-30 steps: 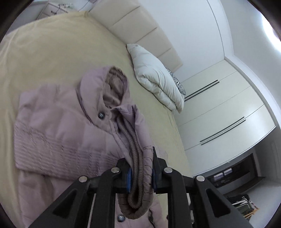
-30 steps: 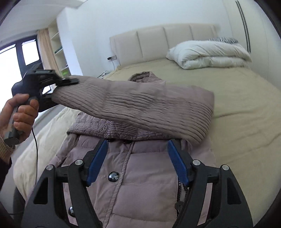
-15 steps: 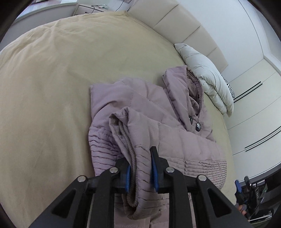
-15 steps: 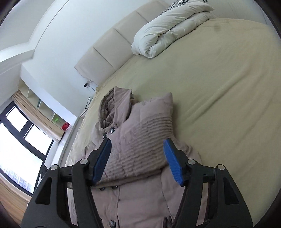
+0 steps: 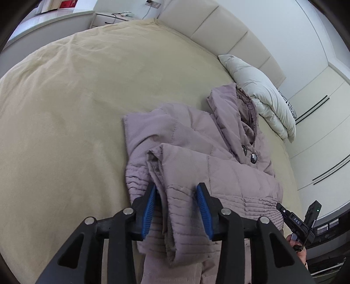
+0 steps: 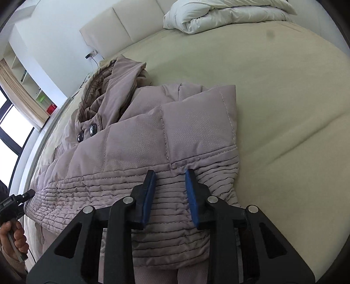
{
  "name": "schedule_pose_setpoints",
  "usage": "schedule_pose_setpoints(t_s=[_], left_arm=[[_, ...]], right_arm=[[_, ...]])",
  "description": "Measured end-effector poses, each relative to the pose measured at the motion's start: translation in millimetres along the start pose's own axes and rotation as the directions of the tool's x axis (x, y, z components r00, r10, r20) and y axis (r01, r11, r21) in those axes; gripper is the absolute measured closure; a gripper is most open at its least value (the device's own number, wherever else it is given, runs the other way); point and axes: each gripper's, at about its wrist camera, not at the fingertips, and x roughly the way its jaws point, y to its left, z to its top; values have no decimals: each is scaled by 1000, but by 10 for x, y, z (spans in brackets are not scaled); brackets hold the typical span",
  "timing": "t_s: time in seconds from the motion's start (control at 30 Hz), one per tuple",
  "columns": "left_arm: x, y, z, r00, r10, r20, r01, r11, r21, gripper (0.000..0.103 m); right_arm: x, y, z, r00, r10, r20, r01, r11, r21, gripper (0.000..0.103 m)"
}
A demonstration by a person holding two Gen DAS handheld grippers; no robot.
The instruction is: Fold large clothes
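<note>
The mauve padded coat [image 5: 196,153] lies on the beige bed [image 5: 65,109], one sleeve [image 6: 175,135] folded across its chest. The left gripper [image 5: 177,192] has just been opening, jaws apart astride the cuff. The right gripper [image 6: 169,177] has just been closing, its jaws apart over the ribbed sleeve.

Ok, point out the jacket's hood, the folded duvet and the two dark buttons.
hood [image 5: 227,104]: left wrist view, outer panel.
folded duvet [image 6: 218,15]: right wrist view, top fold.
buttons [image 6: 93,129]: right wrist view, right button's face.
</note>
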Motion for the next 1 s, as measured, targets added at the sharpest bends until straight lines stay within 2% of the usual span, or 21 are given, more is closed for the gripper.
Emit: schedule_pose_setpoints(t_s=[0.03, 0.1, 0.13, 0.2, 0.27, 0.3, 0.33, 0.37, 0.4, 0.43, 0.5, 0.57, 0.6, 0.63, 0.67, 0.7, 0.77, 0.8, 0.87, 0.93, 1.0], left_arm=[[-143, -24, -9, 998, 48, 43, -49, 999, 10, 61], [-400, -195, -13, 977, 141, 160, -153, 986, 66, 60], [-454, -334, 0, 969, 151, 197, -174, 979, 103, 60], [-356, -704, 28, 975, 112, 191, -154, 963, 222, 60], [-131, -995, -6, 980, 104, 171, -156, 932, 328, 60], [33, -1087, -36, 980, 122, 156, -172, 916, 364, 60], [263, -1131, -72, 981, 150, 125, -187, 904, 384, 60], [477, -1100, -106, 981, 178, 76, -194, 902, 386, 60], [662, -1040, -152, 978, 202, 53, -206, 899, 387, 59], [728, -1011, -199, 974, 211, 80, -225, 888, 402, 59], [707, -1023, -241, 971, 215, 102, -237, 873, 427, 59], [554, -1033, -187, 976, 193, 98, -216, 887, 407, 59], [449, -1046, -162, 977, 177, 121, -211, 893, 398, 58], [345, -1075, -123, 972, 165, 167, -219, 890, 400, 55], [288, -1108, -78, 965, 165, 203, -236, 884, 403, 46], [280, -1131, -34, 963, 160, 219, -238, 885, 401, 41], [385, -1186, 49, 969, 159, 187, -224, 887, 403, 41], [457, -1222, 87, 972, 165, 166, -220, 885, 410, 41], [552, -1362, 142, 970, 176, 169, -234, 868, 438, 41], [628, -1559, 216, 965, 178, 190, -248, 853, 460, 38], [771, -1725, 363, 965, 181, 192, -251, 850, 463, 26]], right_arm=[[-101, 31, 43, 1000, -1, 14, 1, 1000, 6, 77], [-385, 124, 132, 993, 43, 114, -41, 999, -13, 77], [-489, 200, 175, 987, 35, 158, -30, 999, -37, 77], [-487, 369, 313, 982, -7, 188, 26, 995, -97, 77], [-301, 493, 398, 983, -80, 165, 105, 983, -149, 75], [-103, 505, 412, 979, -154, 131, 176, 969, -174, 75], [152, 453, 364, 973, -224, 62, 232, 954, -188, 75], [379, 361, 279, 973, -231, 0, 226, 955, -192, 75], [409, 293, 200, 977, -213, 34, 215, 958, -191, 75], [372, 274, 163, 979, -193, 71, 203, 961, -189, 75], [335, 309, 193, 980, -192, 54, 199, 962, -189, 75], [179, 331, 259, 978, -205, 37, 208, 966, -154, 74], [34, 375, 291, 980, -185, 71, 193, 973, -127, 74], [-128, 435, 285, 982, -136, 129, 152, 980, -126, 74], [-231, 484, 230, 978, -109, 176, 134, 982, -134, 74], [-275, 523, 177, 973, -113, 203, 142, 981, -135, 73], [-22, 574, 15, 980, -150, 128, 172, 968, -183, 47], [163, 589, -127, 979, -189, 75, 202, 949, -243, 48], [204, 645, -197, 970, -205, 132, 235, 930, -283, 47], [184, 614, -125, 978, -171, 122, 197, 948, -249, 47], [138, 423, -114, 985, -50, 166, 74, 987, -145, 46]])
